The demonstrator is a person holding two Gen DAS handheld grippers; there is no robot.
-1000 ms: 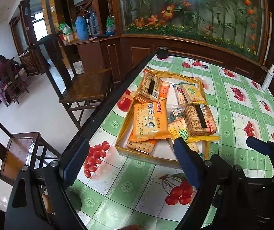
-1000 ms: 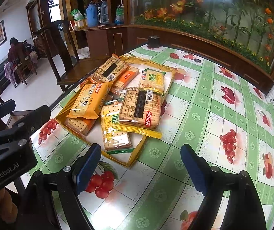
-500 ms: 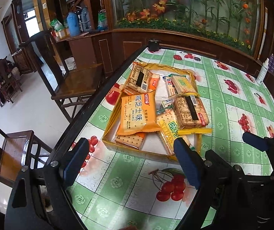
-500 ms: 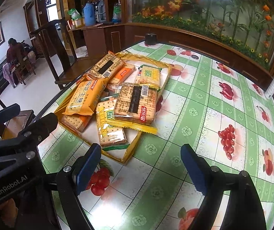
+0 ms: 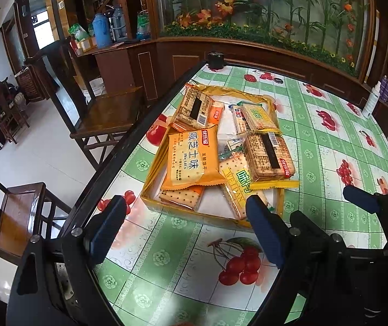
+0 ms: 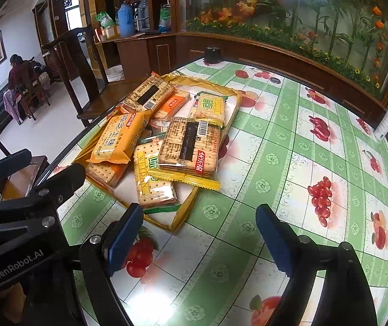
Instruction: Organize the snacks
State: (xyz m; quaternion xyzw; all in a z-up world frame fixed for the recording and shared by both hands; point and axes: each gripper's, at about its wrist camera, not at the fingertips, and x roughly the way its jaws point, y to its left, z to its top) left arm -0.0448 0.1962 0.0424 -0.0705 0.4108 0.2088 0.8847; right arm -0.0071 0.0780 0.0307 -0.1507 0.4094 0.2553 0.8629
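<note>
Two grippers hover low over the table, both with jaws spread wide and nothing between them. The left gripper frames the near edge of the tray; its fingers are blue-padded. The right gripper sits just past the tray's near corner, and the left one's black body shows at 9 o'clock in the right view.

Snacks lie heaped in the shallow gold tray, which rests on the green fruit-print cloth close to the table's left edge. In the left view the orange pack sits at the tray's centre-left, lying over a clear cracker pack at 6 o'clock of it. A brown cracker pack with a black band and barcode lies at 3 o'clock of the orange pack, on top of a yellow-green pack that reaches toward the tray's near edge. At 12 o'clock sits another banded cracker pack, with a small orange pack touching its right side. A yellow pack lies at 1 o'clock near the tray's far right corner.

Beyond the tray a black round object stands at the table's far corner. A white bottle stands off the table's far right edge. A wooden chair is beside the table at 9 o'clock.
</note>
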